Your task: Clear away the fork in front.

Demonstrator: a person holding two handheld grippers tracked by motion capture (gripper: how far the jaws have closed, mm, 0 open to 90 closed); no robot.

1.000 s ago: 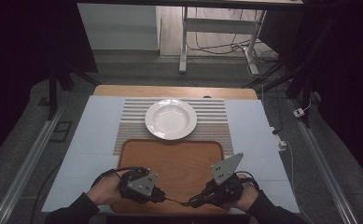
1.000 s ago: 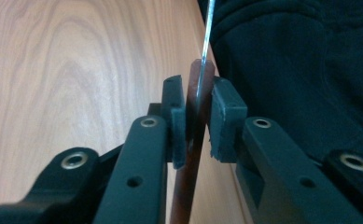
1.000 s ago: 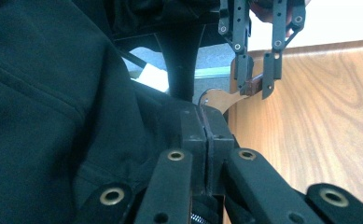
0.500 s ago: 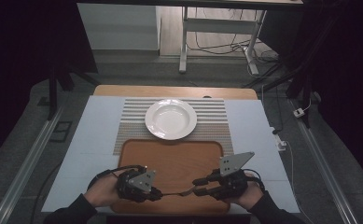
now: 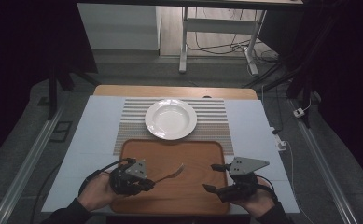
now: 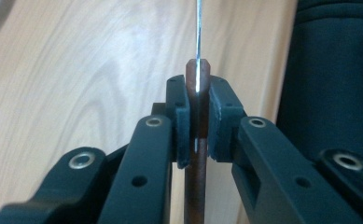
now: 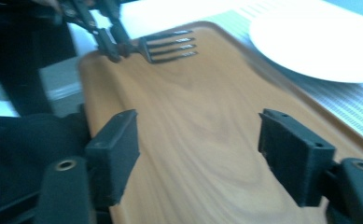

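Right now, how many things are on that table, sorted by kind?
Round white plate: 1
Metal fork with brown handle: 1
Brown wooden tray: 1
Striped placemat: 1
Handheld black grippers, left and right: 2
Total: 6

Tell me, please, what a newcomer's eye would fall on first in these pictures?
Probably the white plate, bright on the striped mat at the table's far middle. Next, the fork gripped by the left gripper over the wooden tray, tines pointing toward the open, empty right gripper.
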